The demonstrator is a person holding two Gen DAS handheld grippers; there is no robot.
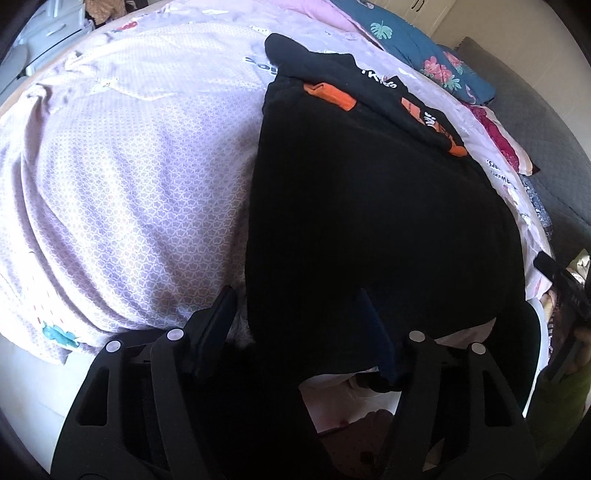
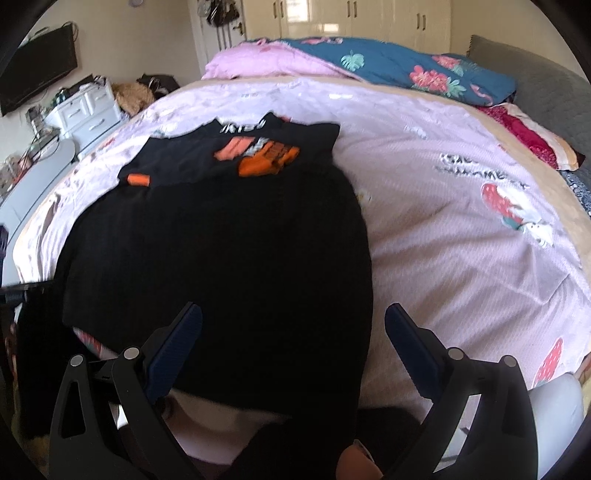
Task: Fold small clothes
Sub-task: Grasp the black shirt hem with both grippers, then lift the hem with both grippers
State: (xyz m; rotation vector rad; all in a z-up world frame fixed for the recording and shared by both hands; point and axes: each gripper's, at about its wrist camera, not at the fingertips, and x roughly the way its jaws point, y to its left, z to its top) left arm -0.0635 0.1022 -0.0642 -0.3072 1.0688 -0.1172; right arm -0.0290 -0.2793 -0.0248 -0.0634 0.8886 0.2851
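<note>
**Two tools close in on the near hem of a black garment**

Left wrist view: the left tool [image 1: 297,317] stands part-open astride the near left corner of the black garment [image 1: 369,221], which lies spread on the bed [image 1: 122,184] with orange patches at its far end. The cloth runs between the fingers, but whether the pads yet press on it cannot be told. To fold cleanly, both corners should probably be pinched at the hem and carried away together, keeping the edge taut and square.

Right wrist view: the right tool [image 2: 293,339] hangs released, jaws wide, over the garment's near right corner, gripping nothing. The bed wears a pale pink patterned sheet; a blue floral quilt [image 2: 406,70] lies bunched at the far side. White drawers [image 2: 86,110] stand far left, cream wardrobes [image 2: 351,18] at the back.
</note>
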